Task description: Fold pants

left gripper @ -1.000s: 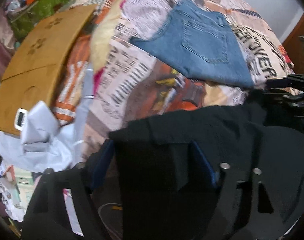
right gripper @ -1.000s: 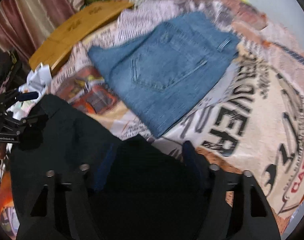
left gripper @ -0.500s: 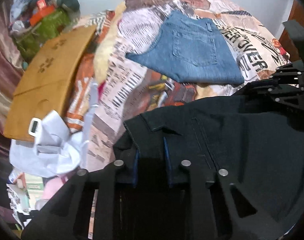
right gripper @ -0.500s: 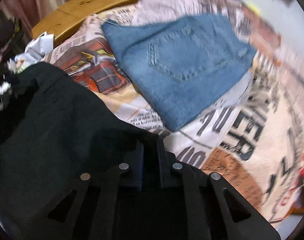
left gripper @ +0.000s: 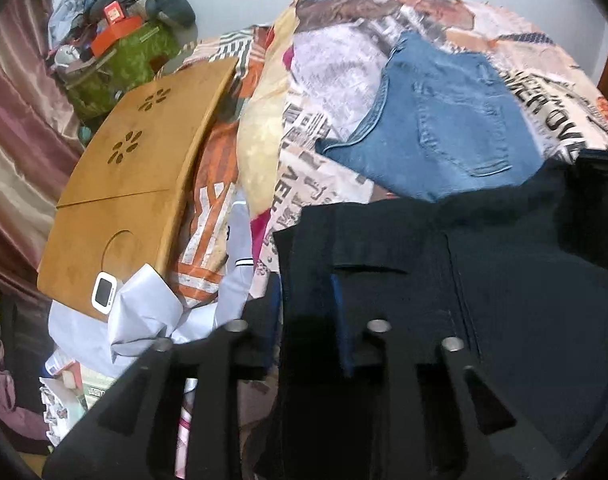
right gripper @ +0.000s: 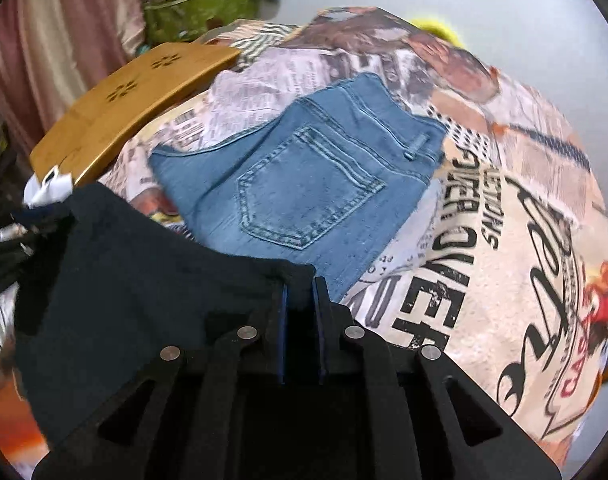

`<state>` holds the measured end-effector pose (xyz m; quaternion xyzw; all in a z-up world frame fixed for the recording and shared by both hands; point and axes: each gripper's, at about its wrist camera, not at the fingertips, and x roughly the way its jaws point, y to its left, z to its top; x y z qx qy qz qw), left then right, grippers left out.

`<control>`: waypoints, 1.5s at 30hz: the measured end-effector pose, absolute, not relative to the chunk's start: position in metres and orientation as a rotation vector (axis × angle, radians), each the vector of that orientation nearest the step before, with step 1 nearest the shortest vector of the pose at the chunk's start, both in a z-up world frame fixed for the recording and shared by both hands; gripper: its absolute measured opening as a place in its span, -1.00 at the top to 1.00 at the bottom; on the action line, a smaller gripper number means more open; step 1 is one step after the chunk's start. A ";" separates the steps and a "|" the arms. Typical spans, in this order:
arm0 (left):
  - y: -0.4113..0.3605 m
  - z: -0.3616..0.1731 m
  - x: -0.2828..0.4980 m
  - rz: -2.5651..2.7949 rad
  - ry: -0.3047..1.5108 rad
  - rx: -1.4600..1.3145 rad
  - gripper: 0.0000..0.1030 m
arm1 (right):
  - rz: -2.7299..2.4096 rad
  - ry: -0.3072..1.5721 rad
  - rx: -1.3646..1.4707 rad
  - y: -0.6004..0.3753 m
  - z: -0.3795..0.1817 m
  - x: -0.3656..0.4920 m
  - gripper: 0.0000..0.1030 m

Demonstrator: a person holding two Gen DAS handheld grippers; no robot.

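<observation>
Dark navy pants [left gripper: 484,280] hang stretched between my two grippers above the bed. My left gripper [left gripper: 308,296] is shut on the waistband's left corner. My right gripper [right gripper: 299,300] is shut on the pants [right gripper: 143,264] at the other corner of their top edge. The other gripper shows as a dark shape at the right edge of the left wrist view [left gripper: 600,176] and at the left edge of the right wrist view [right gripper: 7,248]. The lower part of the pants is hidden behind the gripper bodies.
Folded blue jeans [left gripper: 444,132] [right gripper: 304,184] lie on the printed bedspread [right gripper: 504,208] just beyond the dark pants. A wooden lap tray [left gripper: 135,184] [right gripper: 135,96] leans at the bed's left. White clothes [left gripper: 143,312] and a cluttered green bag [left gripper: 123,56] sit left.
Both grippers closed from wide open onto the dark pants' top edge. The pants then rose and moved toward the blue jeans, and now overlap their near edge in view.
</observation>
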<state>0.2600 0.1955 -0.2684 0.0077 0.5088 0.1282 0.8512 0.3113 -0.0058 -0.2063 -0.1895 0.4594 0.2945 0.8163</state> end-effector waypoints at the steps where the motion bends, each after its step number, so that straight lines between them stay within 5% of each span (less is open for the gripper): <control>1: 0.196 -0.267 0.259 0.280 1.069 0.018 0.18 | 0.599 0.982 -0.399 -0.008 -0.204 0.312 0.80; 5: 0.198 -0.246 0.245 0.299 1.037 0.021 -0.32 | 0.614 1.019 -0.333 -0.032 -0.189 0.312 0.74; 10: 0.200 -0.225 0.223 0.265 1.029 -0.035 -0.63 | 0.643 1.005 -0.263 -0.065 -0.160 0.297 0.10; 18: 0.191 -0.235 0.180 0.209 1.107 -0.117 -0.72 | 0.674 0.945 -0.272 -0.099 -0.131 0.242 -0.24; 24: 0.185 -0.278 0.171 0.205 1.226 -0.186 -0.72 | 0.661 0.989 -0.281 -0.123 -0.158 0.207 -0.26; 26: 0.182 -0.289 0.170 0.202 1.230 -0.221 -0.36 | 0.646 1.018 -0.278 -0.130 -0.172 0.199 -0.26; 28: 0.176 -0.291 0.169 0.205 1.217 -0.235 -0.22 | 0.635 1.052 -0.245 -0.138 -0.185 0.194 -0.26; 31: 0.165 -0.277 0.169 0.300 1.163 -0.103 0.59 | 0.612 1.069 -0.181 -0.148 -0.198 0.188 -0.34; 39: 0.192 -0.236 0.150 0.315 1.051 -0.155 0.60 | 0.599 1.061 -0.185 -0.149 -0.200 0.183 -0.35; 45: 0.194 -0.270 0.152 0.291 1.150 -0.151 0.57 | 0.595 1.058 -0.177 -0.150 -0.201 0.184 -0.36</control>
